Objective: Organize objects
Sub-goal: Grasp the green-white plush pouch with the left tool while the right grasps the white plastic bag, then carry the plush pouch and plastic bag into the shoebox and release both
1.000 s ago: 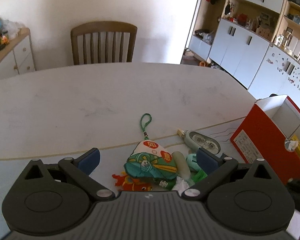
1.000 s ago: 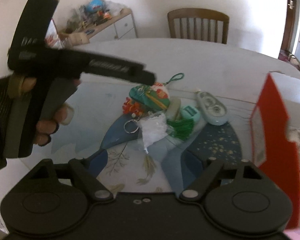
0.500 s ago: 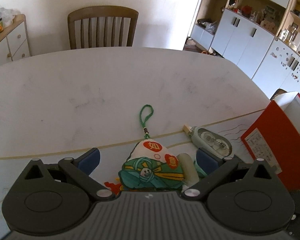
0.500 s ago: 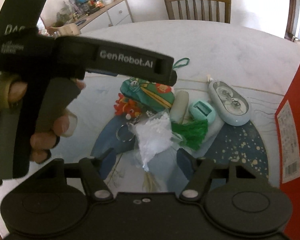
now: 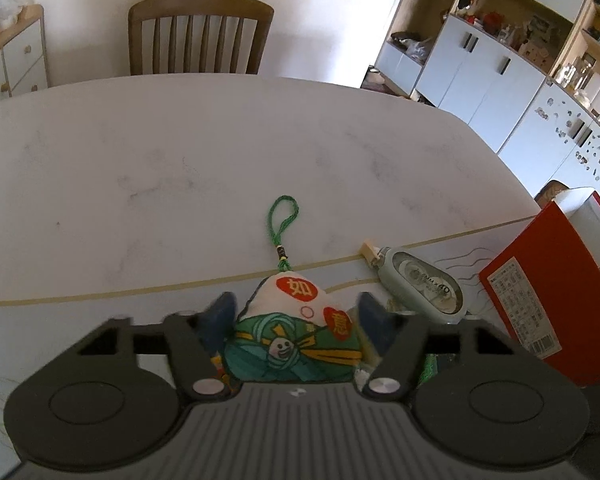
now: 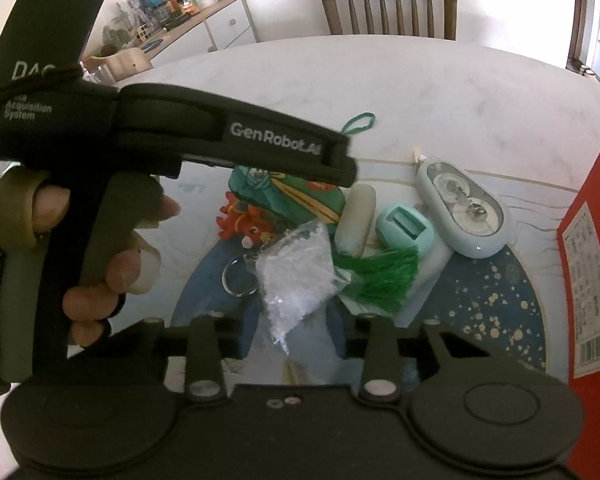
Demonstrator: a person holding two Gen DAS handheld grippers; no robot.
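An embroidered green and white pouch (image 5: 296,332) with a green cord loop (image 5: 284,216) lies on the table. My left gripper (image 5: 296,316) straddles it, and its closing blue pads touch the pouch on both sides. In the right wrist view a small clear bag of white bits (image 6: 296,276) lies on the blue placemat (image 6: 480,292). My right gripper (image 6: 290,332) has the bag's lower tip between its closing jaws, and the fingers stand a little off the plastic. The left gripper's housing (image 6: 220,136) and the hand holding it fill that view's left side.
Around the bag lie an orange toy (image 6: 244,220) with a key ring (image 6: 240,278), a white oblong piece (image 6: 356,220), a teal case (image 6: 404,226), a green tassel (image 6: 380,276) and a pale blue tape dispenser (image 6: 460,208). A red box (image 5: 548,296) stands right; a chair (image 5: 200,36) is beyond the table.
Both grippers came lower and nearer the pile. The left jaws narrowed from wide open onto the pouch. The right jaws narrowed around the clear bag.
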